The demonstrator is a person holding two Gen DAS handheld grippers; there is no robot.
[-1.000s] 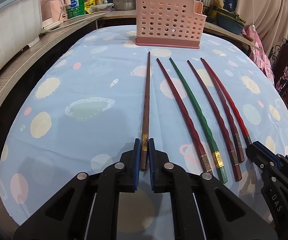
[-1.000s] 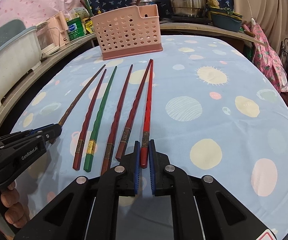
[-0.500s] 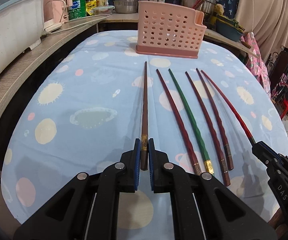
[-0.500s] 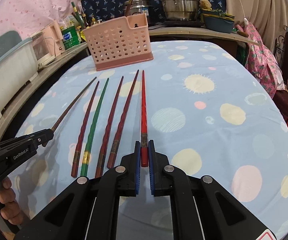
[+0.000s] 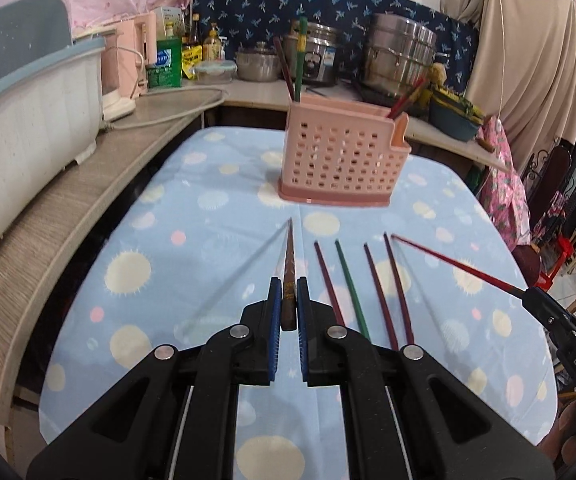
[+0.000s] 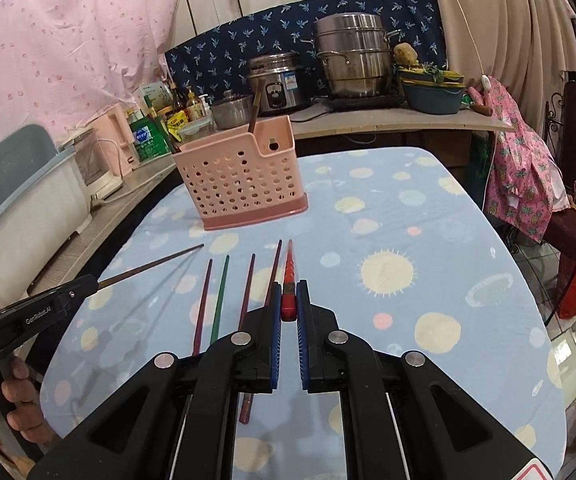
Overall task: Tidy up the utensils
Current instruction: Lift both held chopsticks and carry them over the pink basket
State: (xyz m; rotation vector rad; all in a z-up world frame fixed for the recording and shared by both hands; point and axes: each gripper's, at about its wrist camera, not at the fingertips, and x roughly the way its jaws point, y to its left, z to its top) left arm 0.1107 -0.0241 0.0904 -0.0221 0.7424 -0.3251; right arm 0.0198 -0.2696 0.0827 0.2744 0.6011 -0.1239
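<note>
Left wrist view showed the left hand-held gripper (image 5: 288, 304) clamped on the thick end of a brown chopstick (image 5: 288, 264), raised off the counter (image 5: 215, 240) with its tip aimed toward the pink basket (image 5: 342, 164), likely so it could be dropped in upright. To its right, 4 chopsticks lay side by side on the blue spotted cloth: a maroon chopstick (image 5: 328, 284), a green chopstick (image 5: 352, 284), and 2 dark red chopsticks (image 5: 388, 280), apparently lined up to be grasped 1 at a time. Farther right, the right hand-held gripper (image 5: 526, 294) gripped a bright red chopstick (image 5: 448, 262), also lifted. Its side read "DAS".

Right wrist view showed, at far left, the left hand-held gripper (image 6: 87, 282) marked "GenRobot.AI", then the 4 resting chopsticks, then the right hand-held gripper (image 6: 288, 304) pinching the red chopstick (image 6: 289, 264). Behind stood the basket (image 6: 243, 176), already holding a few chopsticks. Labels on bottles and the cooker at the back were too small to read.
</note>
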